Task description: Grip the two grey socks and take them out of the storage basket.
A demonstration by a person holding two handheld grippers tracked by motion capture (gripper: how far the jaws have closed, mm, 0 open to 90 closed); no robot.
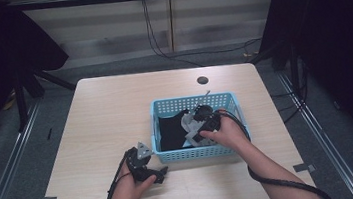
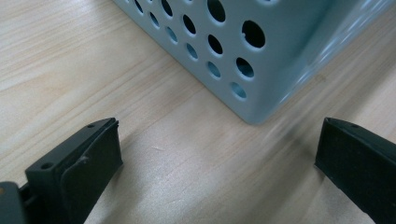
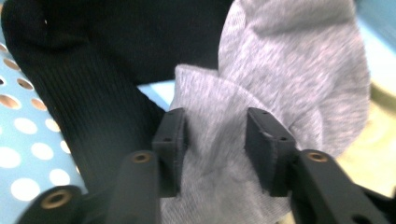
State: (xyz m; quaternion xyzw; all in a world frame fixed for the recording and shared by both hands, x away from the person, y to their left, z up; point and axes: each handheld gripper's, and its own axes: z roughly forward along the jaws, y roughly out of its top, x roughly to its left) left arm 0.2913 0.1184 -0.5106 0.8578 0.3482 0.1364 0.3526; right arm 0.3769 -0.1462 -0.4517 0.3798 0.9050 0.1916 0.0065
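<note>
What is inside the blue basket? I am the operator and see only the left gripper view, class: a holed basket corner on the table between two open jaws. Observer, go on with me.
Observer: The high view shows a black garment lying in the blue basket, with a grey cloth beside it.
Operator: Where is the other gripper?
Observer: The right gripper is down inside the basket, its jaws on either side of a fold of the grey cloth.
Operator: Has it lifted the cloth?
Observer: Cannot tell; its jaws press the fold, and the black garment lies just left of it in the right gripper view.
</note>
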